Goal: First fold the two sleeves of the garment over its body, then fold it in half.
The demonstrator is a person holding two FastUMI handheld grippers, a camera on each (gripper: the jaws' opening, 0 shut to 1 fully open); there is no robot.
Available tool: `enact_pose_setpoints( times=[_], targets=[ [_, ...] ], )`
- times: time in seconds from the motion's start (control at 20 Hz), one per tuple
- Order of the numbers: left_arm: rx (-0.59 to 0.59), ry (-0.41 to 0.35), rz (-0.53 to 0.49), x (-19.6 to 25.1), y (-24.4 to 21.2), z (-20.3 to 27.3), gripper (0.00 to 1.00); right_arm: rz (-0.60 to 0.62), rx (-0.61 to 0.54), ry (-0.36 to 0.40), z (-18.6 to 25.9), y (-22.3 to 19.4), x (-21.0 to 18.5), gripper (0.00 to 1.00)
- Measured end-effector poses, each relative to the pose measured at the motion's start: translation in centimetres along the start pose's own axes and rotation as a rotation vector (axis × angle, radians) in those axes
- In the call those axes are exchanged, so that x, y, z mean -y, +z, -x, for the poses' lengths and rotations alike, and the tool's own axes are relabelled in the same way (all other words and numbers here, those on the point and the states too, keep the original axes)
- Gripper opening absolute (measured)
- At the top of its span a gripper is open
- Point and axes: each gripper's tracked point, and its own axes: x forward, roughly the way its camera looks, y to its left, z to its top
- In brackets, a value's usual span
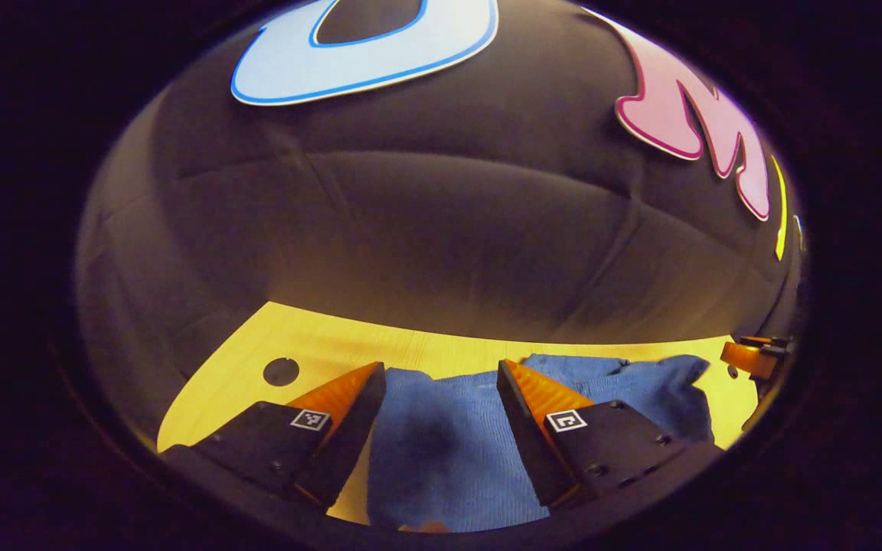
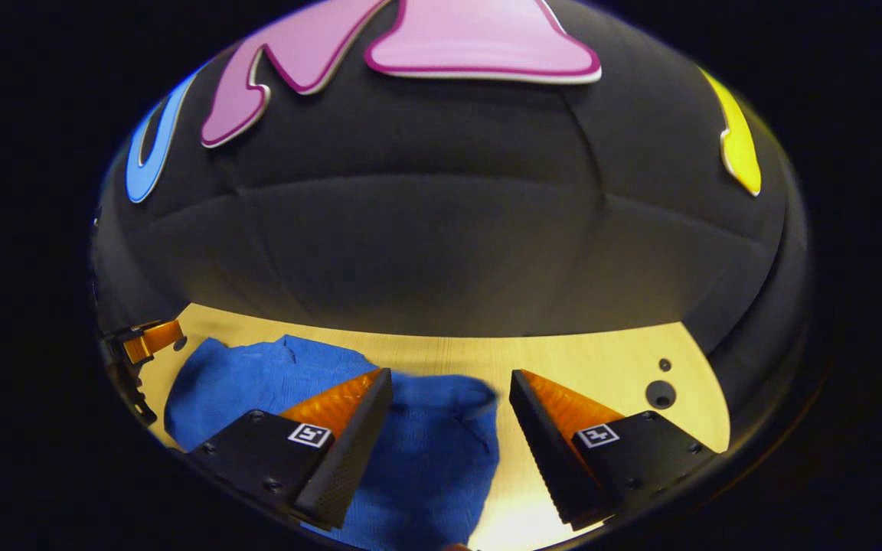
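Note:
A blue knit garment (image 1: 449,451) lies on the pale wooden table (image 1: 318,344). In the left gripper view my left gripper (image 1: 441,375) stands open just above it, cloth showing between the two fingers. The garment's far part (image 1: 640,386) spreads toward the right, where the other gripper (image 1: 755,360) appears at the edge. In the right gripper view the garment (image 2: 426,451) lies under and left of my right gripper (image 2: 450,379), which is open, its right finger over bare table. The left gripper (image 2: 146,340) shows at the far left edge.
The table (image 2: 586,360) has a round hole near each side: one hole (image 1: 281,371) at the left, another hole (image 2: 660,394) at the right. The black cloth wall rises straight behind the table's far edge.

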Motion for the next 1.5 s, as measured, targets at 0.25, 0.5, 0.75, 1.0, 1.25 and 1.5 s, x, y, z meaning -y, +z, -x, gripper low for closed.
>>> enact_pose_setpoints(
  times=[0.25, 0.5, 0.75, 1.0, 1.25, 1.5],
  targets=[
    [0.17, -0.077, -0.033, 2.8, 0.5, 10.9, 0.84, -0.038, 0.243, -0.004, 10.5, 4.9, -0.5, 0.99],
    [0.334, -0.161, -0.022, 4.5, -3.3, 25.4, 0.84, 0.088, 0.375, -0.025, 24.2, 4.5, -4.6, 0.97],
    [0.397, -0.228, -0.003, 4.0, -8.8, 38.9, 0.82, 0.069, 0.388, -0.018, 36.8, 0.9, -8.9, 0.98],
    [0.444, -0.181, -0.024, 1.9, -11.4, 48.0, 0.81, 0.07, 0.446, 0.064, 45.9, -0.1, -13.7, 0.98],
    [0.56, -0.164, -0.06, 0.1, -10.7, 53.5, 0.81, 0.117, 0.486, 0.103, 51.1, -0.3, -15.9, 0.99],
    [0.676, -0.192, -0.031, 0.2, -7.9, 56.2, 0.81, 0.132, 0.532, 0.103, 54.6, -0.5, -16.7, 0.98]
  ],
)
